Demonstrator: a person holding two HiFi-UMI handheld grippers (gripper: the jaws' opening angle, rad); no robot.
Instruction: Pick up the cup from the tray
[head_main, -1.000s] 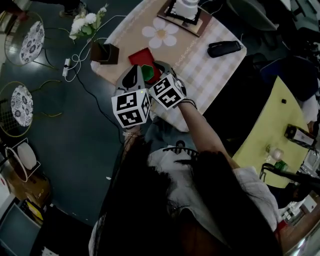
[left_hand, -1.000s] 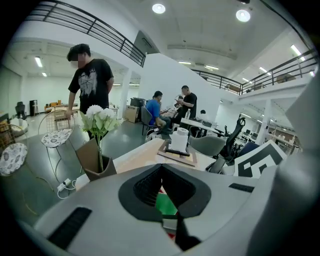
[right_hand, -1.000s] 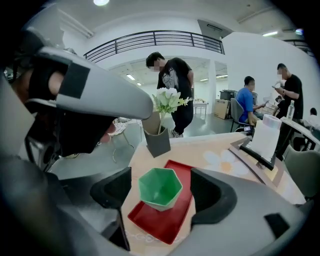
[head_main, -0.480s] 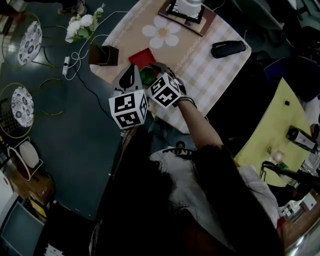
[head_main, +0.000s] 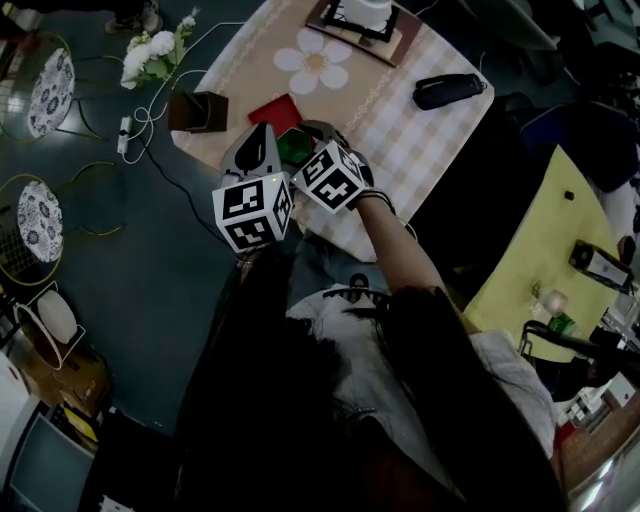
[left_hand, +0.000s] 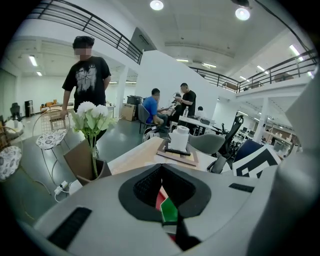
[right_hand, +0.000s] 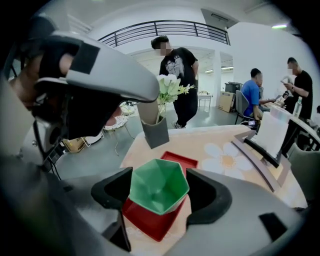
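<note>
A green six-sided cup (right_hand: 159, 185) sits between the jaws of my right gripper (right_hand: 161, 194), over a red tray (right_hand: 150, 220). Both black pads (right_hand: 206, 196) touch the cup's sides, so this gripper is shut on it. In the head view the cup (head_main: 293, 147) shows just beyond the two marker cubes, with the red tray (head_main: 276, 108) behind it on the checked table (head_main: 420, 150). My left gripper (left_hand: 162, 172) is close to the cup's left side. Its jaws are shut with nothing between them. A sliver of green cup (left_hand: 169, 210) shows through the slit.
A brown box holding white flowers (head_main: 195, 110) stands at the table's left corner, just beyond the tray. A paper roll on a wooden board (head_main: 360, 18) sits at the far edge, a black case (head_main: 448, 90) at the right. Several people are in the background.
The grippers stay together at the cup and tray. The whole head view has drifted slightly, and the marker cubes sit a little further left.
</note>
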